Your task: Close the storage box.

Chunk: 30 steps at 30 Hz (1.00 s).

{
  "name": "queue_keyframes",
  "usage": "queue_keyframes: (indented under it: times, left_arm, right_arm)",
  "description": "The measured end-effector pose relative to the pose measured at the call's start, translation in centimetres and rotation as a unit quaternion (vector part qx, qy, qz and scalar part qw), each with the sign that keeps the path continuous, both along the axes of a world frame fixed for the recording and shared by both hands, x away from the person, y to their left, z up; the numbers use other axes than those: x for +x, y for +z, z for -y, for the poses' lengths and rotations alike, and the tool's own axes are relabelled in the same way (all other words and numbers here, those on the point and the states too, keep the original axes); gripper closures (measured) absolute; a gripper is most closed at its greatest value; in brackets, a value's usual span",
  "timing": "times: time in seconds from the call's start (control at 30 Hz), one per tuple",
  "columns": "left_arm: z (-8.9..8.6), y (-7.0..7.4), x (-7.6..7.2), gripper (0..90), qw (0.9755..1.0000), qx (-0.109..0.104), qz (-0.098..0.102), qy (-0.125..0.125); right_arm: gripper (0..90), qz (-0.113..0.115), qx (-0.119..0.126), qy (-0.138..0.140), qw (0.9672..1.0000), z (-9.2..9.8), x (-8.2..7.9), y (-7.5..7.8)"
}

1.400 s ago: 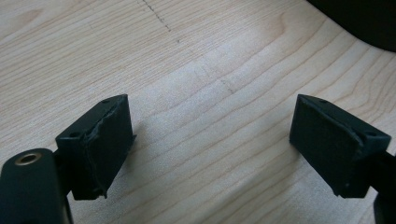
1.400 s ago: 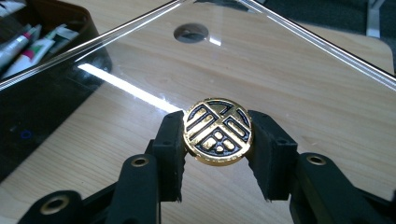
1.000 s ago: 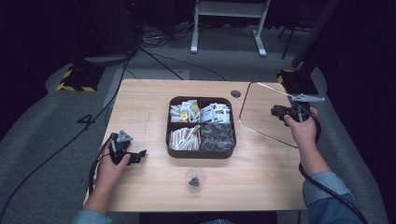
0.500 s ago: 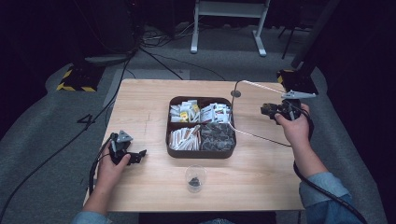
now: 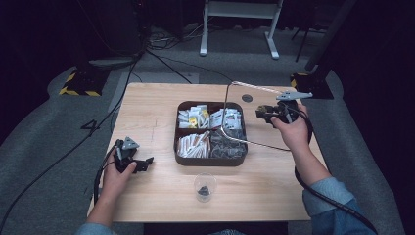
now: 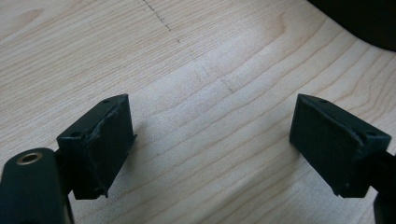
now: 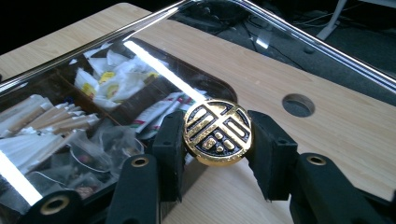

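**Glass lid held tilted over the tray**

Over the right part of the tray (image 5: 181, 152), the right gripper (image 5: 267, 113) holds a clear lid (image 5: 230, 105) by its gold knob (image 7: 217, 132). Its two black pads press the round knob from both sides, one on the left edge and one on the right, as the right gripper view shows. Seen from above, the lid hangs tilted in the air, its metal rim running from the far right of the table (image 5: 147, 105) down across the tray's right compartments. Its near edge lies over the table just right of the tray; whether that edge touches the wood cannot be told.

Below the glass, the tray sits at the middle of the table, split into four compartments. White and yellow packets (image 5: 193, 117) fill the far left one, more white packets the far right, pale sticks (image 5: 193, 144) the near left, and dark clear-wrapped bags (image 5: 227, 146) the near right.

A small glass cup (image 5: 204, 186) with something dark in it stands near the table's near edge, in front of the tray and apart from it.

At the near left, well apart from the tray, the left gripper (image 5: 139, 164) rests low over bare wood with its jaws wide and nothing between them. A round hole (image 7: 298, 104) in the tabletop shows beyond the knob.
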<state>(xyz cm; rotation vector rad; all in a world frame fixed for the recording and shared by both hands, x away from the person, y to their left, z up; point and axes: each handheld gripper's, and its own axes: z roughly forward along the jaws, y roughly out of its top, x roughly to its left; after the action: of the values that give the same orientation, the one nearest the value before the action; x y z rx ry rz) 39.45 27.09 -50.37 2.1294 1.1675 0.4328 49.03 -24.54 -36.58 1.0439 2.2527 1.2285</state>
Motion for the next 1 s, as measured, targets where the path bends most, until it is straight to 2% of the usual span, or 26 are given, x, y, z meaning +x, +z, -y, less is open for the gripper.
queue_keyframes:
  times: [0.33,0.67,1.0]
  left_arm:
    - [0.0,0.0,0.0,13.8,1.0,-0.002,0.0,-0.001]
    - [0.0,0.0,0.0,13.8,1.0,-0.002,0.0,-0.002]
    - [0.0,0.0,0.0,13.9,1.0,0.0,-0.002,-0.004]
  right_arm:
    - [58.6,-0.004,-0.014,0.024,0.9996,-4.1,-0.2,0.3]
    - [58.6,-0.01,-0.021,0.044,0.9988,-8.0,0.1,-0.1]
    - [58.6,-0.019,-0.033,0.072,0.9967,-11.6,0.4,-1.3]
